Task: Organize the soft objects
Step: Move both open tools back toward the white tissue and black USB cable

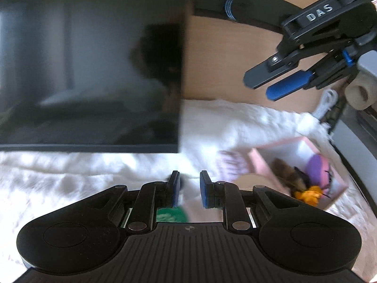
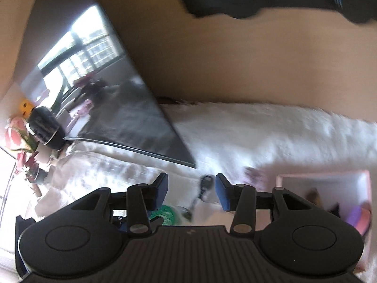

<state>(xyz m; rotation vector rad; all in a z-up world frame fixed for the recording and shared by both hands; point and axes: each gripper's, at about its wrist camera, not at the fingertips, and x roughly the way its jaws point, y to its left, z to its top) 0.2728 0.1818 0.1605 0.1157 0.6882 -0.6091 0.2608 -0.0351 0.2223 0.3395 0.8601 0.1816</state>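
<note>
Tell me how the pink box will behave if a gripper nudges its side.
The pink box looks thin-walled and open-topped, so probably light. On the fluffy white blanket it may drag or tip rather than slide. The soft toys inside add little weight, probably.

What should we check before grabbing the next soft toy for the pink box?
1. Left gripper open and empty: ok.
2. Right gripper open and empty: ok.
3. Pink box open with room left: ok.
4. Green object beneath the left gripper is a soft toy: cannot tell, mostly hidden.
5. Monitor clear of the grippers: ok.
6. Picture sharp enough for aiming: not ok, blurred.
</note>
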